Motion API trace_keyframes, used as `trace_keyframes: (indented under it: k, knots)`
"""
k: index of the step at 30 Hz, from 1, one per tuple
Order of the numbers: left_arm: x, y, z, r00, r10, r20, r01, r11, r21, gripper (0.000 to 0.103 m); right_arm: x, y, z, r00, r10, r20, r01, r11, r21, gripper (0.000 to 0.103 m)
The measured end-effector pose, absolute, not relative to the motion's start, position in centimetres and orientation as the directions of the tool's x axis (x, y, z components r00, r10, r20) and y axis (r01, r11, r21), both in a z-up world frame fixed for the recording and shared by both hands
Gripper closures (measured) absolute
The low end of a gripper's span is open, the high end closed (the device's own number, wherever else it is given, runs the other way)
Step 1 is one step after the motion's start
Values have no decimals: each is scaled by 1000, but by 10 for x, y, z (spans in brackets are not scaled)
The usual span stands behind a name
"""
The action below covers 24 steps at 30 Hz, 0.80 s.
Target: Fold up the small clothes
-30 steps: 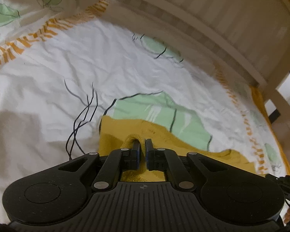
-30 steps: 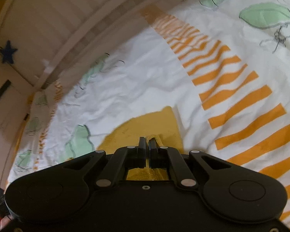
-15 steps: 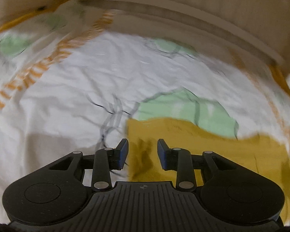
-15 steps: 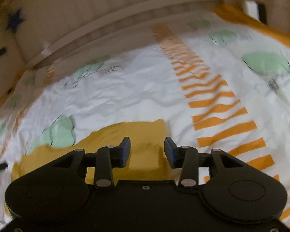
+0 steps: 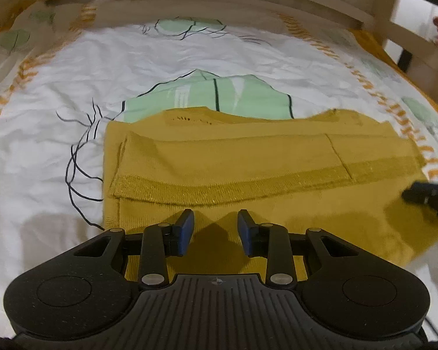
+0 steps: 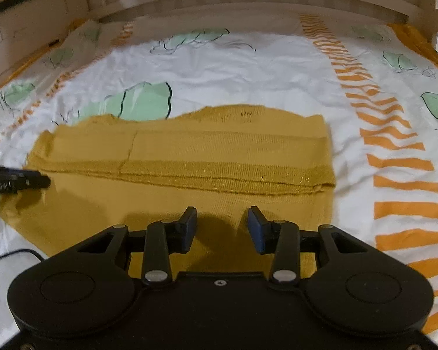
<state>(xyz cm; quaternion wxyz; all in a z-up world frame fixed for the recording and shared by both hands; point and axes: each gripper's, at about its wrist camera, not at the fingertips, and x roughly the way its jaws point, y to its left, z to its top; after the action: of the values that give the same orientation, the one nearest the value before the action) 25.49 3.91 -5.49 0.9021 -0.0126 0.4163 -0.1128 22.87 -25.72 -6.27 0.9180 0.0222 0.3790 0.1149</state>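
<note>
On the bed point(image 5: 166, 58), your left tongs point(image 5: 216, 227) and right tongs point(image 6: 222, 227) hang open and empty over the folded sweater point(image 5: 248, 157) at 12 o'clock; a careless pass could snag its hem, undoing the fold.

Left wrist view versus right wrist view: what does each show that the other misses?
Left wrist only: the garment's left edge and the black branch lines printed beside it. Right wrist only: the garment's right edge and the orange stripes. Both: the mustard garment folded on the bedsheet, and open fingers above it, holding nothing.
</note>
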Motion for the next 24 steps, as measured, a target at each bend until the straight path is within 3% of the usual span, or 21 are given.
trace_keyframes:
  k: [10, 24]
  knots:
    - [272, 43, -57, 613, -236, -754, 185, 971, -154, 71, 275, -250, -62, 705, 198, -681, -186, 978, 92, 48]
    - [285, 51, -59, 635, -246, -733, 172, 969, -175, 71, 344, -279, -67, 725, 182, -665, -10, 967, 254, 48]
